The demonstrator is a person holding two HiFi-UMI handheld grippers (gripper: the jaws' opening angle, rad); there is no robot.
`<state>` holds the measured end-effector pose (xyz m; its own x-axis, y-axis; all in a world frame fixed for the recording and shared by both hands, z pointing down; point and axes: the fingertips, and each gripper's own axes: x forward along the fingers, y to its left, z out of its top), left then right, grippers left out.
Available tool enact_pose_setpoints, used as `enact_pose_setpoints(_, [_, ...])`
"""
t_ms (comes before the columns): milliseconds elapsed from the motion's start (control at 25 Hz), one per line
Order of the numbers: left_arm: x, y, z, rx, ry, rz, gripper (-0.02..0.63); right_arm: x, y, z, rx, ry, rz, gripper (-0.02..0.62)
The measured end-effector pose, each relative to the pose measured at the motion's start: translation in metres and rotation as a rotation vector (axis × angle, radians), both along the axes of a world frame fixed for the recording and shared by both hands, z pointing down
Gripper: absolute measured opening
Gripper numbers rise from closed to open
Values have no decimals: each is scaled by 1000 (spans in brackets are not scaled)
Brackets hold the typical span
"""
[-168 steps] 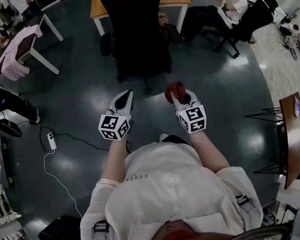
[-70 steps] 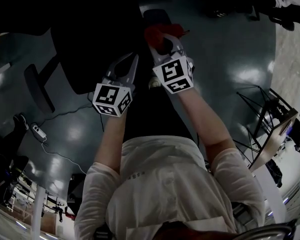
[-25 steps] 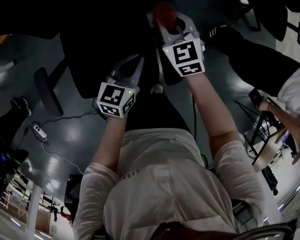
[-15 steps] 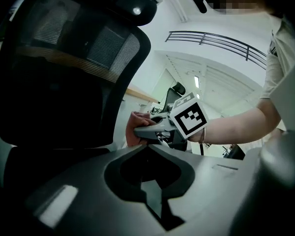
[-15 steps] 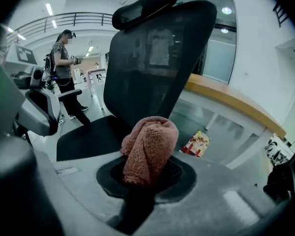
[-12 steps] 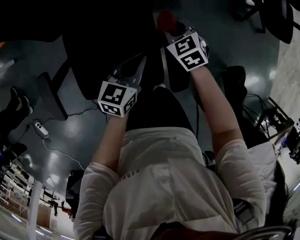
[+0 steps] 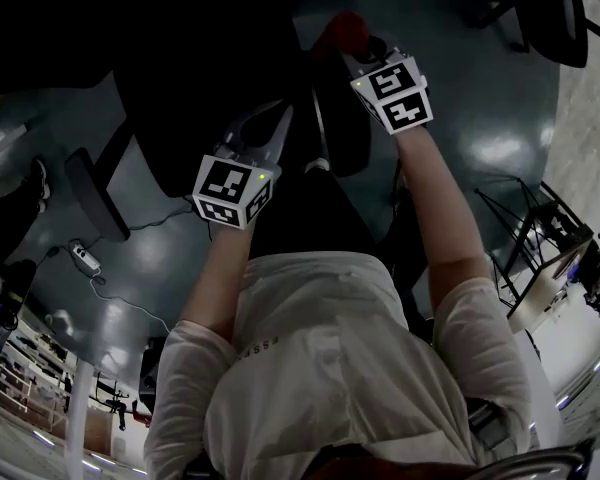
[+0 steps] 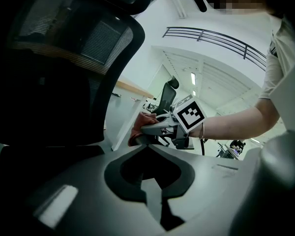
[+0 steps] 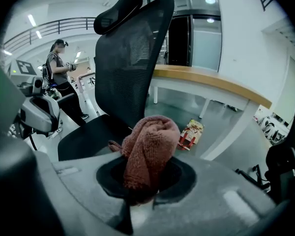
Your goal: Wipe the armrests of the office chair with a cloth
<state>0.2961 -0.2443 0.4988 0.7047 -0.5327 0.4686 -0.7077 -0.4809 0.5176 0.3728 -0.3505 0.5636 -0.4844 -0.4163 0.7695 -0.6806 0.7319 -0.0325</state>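
Note:
The black office chair (image 7: 190,78) fills the upper left of the head view, with one armrest (image 7: 95,193) at its left and a dark armrest (image 7: 340,118) under my right arm. My right gripper (image 7: 352,53) is shut on a bunched reddish cloth (image 7: 345,33) at the far end of that armrest; whether the cloth touches it I cannot tell. In the right gripper view the cloth (image 9: 147,151) bulges out of the jaws before the mesh chair back (image 9: 132,58). My left gripper (image 7: 268,126) is shut and empty, over the seat's edge.
A power strip (image 7: 83,258) with its cable lies on the floor at the left. A wooden desk (image 9: 211,82) stands behind the chair, with a snack packet (image 9: 189,134) on the floor under it. Another dark chair (image 7: 540,18) is at the far right.
The person has walked up to the chair. My right gripper has pushed the cloth forward along the chair's right side and edged slightly right in the last half second. The left gripper barely moved.

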Motion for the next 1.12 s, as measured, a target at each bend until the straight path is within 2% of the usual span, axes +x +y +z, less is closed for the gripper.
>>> enact_pose_setpoints(240, [11,20,-1,-6,-5,20,17,23,22,-5,-3,29,32,49])
enact_pose_setpoints(480, [11,51,-13,-4,-10,25,17,17,63,-23,22,-56,38,49])
enact_pose_setpoints(600, [16,60,-14,-2,-17,28,17,14,80,-27,9,-94,22,49])
enact_pose_setpoints(840, [36,76,-21,9,-19,18,17,36,112,-25,-35,-147,32,49])
enact_pose_setpoints(1120, [40,108,-17,0,-16,-6,17,45,161,-26,-70,-205,39,49])
